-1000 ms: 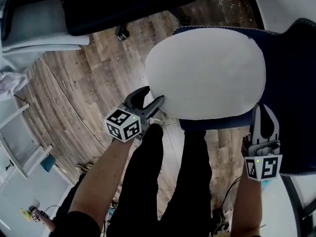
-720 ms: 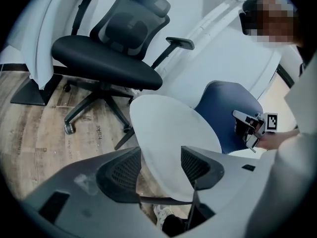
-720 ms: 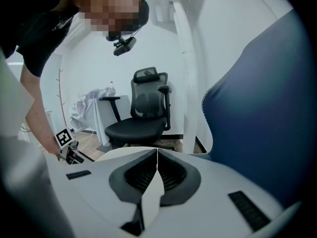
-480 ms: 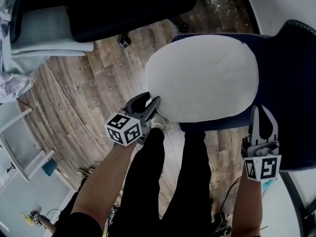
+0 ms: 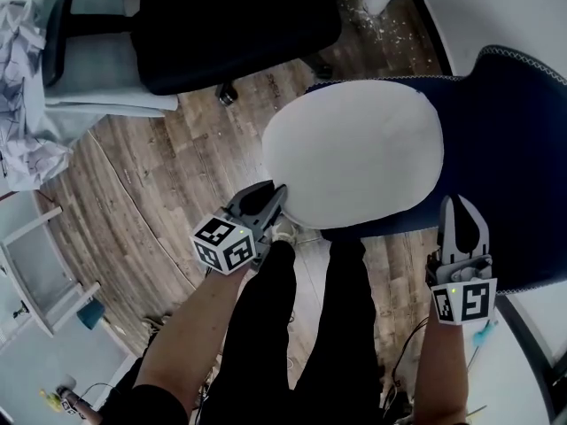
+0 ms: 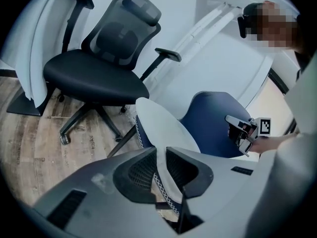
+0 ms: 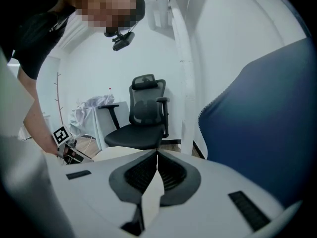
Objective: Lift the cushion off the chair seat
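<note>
The cushion (image 5: 354,153) is round, white on top, dark blue underneath with zigzag piping. It hangs between my two grippers over the blue chair (image 5: 509,175). In the head view my left gripper (image 5: 276,193) is at its near-left rim. In the left gripper view the left gripper's (image 6: 159,150) jaws are closing, and their pads pinch the piped rim of the cushion (image 6: 158,125). My right gripper (image 5: 459,204) grips the near-right rim. In the right gripper view my right gripper (image 7: 157,155) is shut on a white sliver of the cushion (image 7: 151,192).
A black office chair (image 5: 230,25) stands on the wooden floor (image 5: 151,175) beyond the cushion. The person's legs in black trousers (image 5: 301,326) are just below the cushion. Crumpled cloth (image 5: 22,158) and a white rack (image 5: 35,264) are at the left. A white surface (image 5: 496,7) is behind the blue chair.
The left jaws, wide open around the cushion's rim a second ago, have closed onto it. Both grippers have risen and the cushion has come up with them.
</note>
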